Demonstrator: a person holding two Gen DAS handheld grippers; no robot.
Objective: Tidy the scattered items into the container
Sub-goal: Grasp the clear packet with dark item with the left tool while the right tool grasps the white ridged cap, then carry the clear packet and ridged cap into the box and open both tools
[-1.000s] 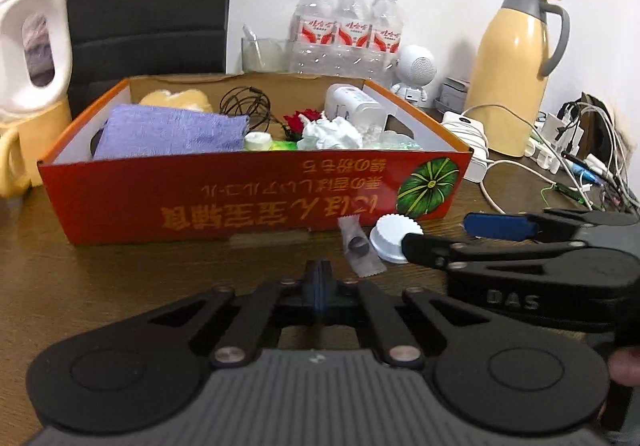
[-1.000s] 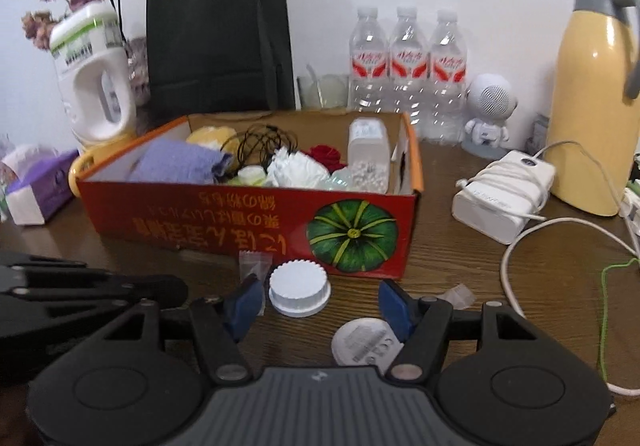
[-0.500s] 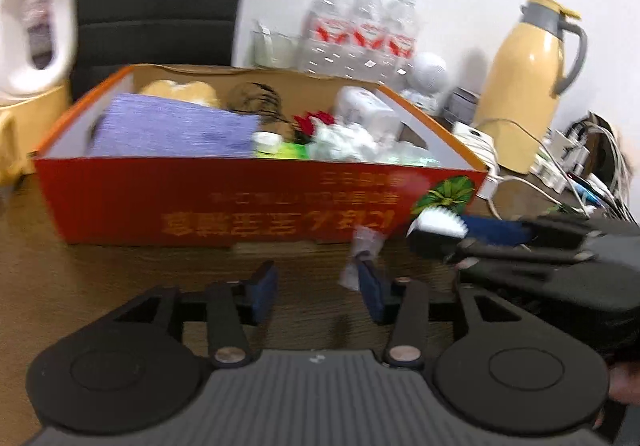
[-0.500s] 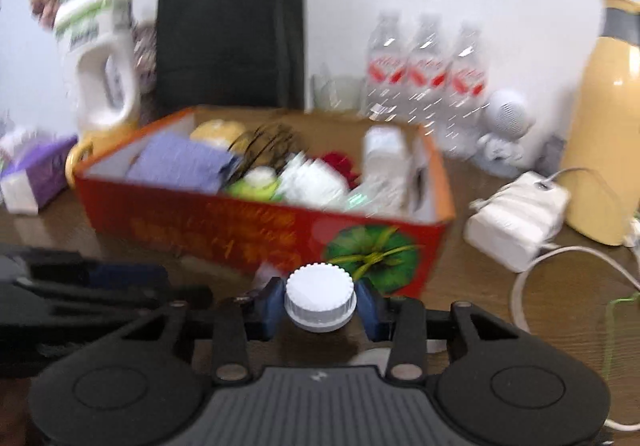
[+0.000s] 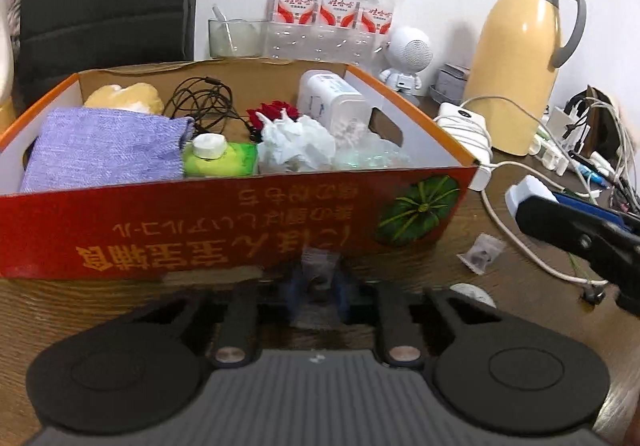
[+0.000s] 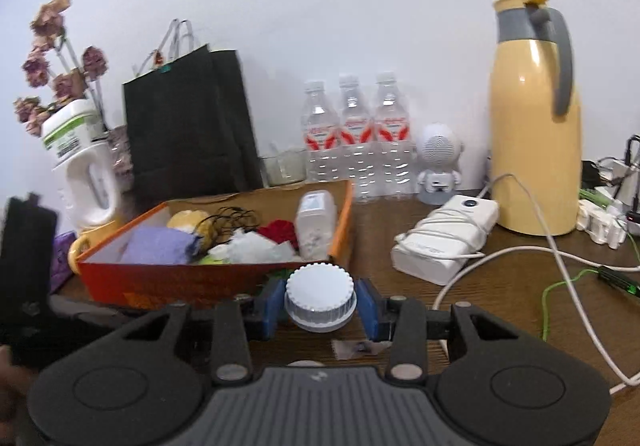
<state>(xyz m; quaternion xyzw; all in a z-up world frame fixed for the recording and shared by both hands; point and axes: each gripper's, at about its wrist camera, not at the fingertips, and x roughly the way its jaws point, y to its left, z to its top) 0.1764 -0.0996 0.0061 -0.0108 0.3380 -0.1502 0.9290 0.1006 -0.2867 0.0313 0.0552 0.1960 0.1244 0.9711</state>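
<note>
An orange-red cardboard box (image 5: 240,230) holds a purple cloth, a black cable, crumpled tissue and several small items. At its front wall my left gripper (image 5: 319,286) has its jaws closing, the blue pads against a small clear plastic bag (image 5: 318,270). My right gripper (image 6: 320,302) is shut on a white ribbed cap (image 6: 320,296), held above the table near the box's (image 6: 180,286) right front corner. In the left wrist view the cap (image 5: 528,187) shows at the right. A second small bag (image 5: 480,254) and a white disc (image 5: 472,292) lie on the table.
To the right of the box are a white power bank (image 6: 444,238) wrapped in cable, loose white and green cables (image 6: 560,286) and a yellow thermos (image 6: 536,133). Three water bottles (image 5: 332,13), a glass, a small white robot figure and a black paper bag (image 6: 188,125) line the wall.
My left gripper opened, moved forward to the small bag and closed around it. My right gripper shut on the white cap, lifted it off the table and swung right.
</note>
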